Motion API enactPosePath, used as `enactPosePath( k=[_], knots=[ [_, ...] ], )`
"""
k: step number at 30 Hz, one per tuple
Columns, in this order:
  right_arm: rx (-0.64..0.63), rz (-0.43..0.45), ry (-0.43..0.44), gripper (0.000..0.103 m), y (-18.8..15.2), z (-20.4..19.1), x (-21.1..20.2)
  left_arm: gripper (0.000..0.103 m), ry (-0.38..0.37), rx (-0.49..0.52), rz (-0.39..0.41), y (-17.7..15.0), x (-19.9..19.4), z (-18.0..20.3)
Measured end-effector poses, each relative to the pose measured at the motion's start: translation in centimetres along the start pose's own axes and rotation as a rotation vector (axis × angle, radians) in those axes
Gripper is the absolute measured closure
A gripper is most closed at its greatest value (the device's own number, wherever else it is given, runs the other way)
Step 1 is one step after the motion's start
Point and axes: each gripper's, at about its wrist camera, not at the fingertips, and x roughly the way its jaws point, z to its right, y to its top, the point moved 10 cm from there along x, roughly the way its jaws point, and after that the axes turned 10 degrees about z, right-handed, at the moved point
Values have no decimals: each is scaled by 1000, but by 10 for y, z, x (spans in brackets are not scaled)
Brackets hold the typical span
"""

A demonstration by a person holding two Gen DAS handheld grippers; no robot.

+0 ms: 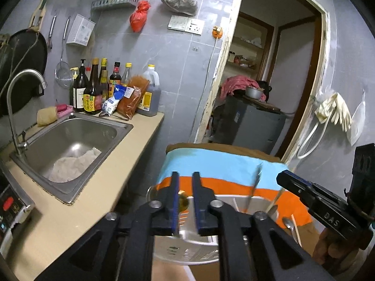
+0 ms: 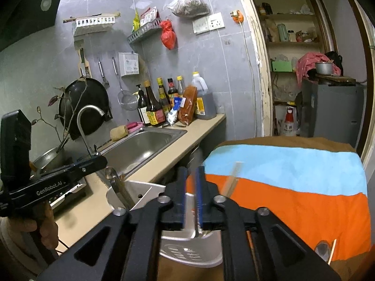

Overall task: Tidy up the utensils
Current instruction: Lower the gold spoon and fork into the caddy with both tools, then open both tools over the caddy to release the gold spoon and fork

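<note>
Cloth (image 2: 293,187) bears one holder (image 2: 145,194), two tools (image 2: 191,187).

The utensil holder (image 1: 187,245) is largely hidden behind the left gripper (image 1: 186,201), so its compartments cannot be told apart. A thin utensil (image 2: 230,178) beside the right gripper (image 2: 191,196) is motion-blurred; what it is cannot be told. The spoon (image 2: 322,249) shows only its bowl, the handle hidden. Bottle labels (image 1: 90,101) on the counter are too small to read.

A steel utensil holder (image 1: 187,248) stands on the striped cloth, a spoon (image 1: 288,223) lying beside it.
</note>
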Motion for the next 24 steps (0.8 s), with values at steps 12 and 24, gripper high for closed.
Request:
enactPosePath(
  k=[12, 24],
  knots=[
    [42, 172, -89, 27, 56, 36, -55, 17, -71, -50, 133, 29, -12, 41],
    [68, 302, -229, 2, 84, 104, -125, 0, -116, 47, 213, 30, -13, 120]
  ],
)
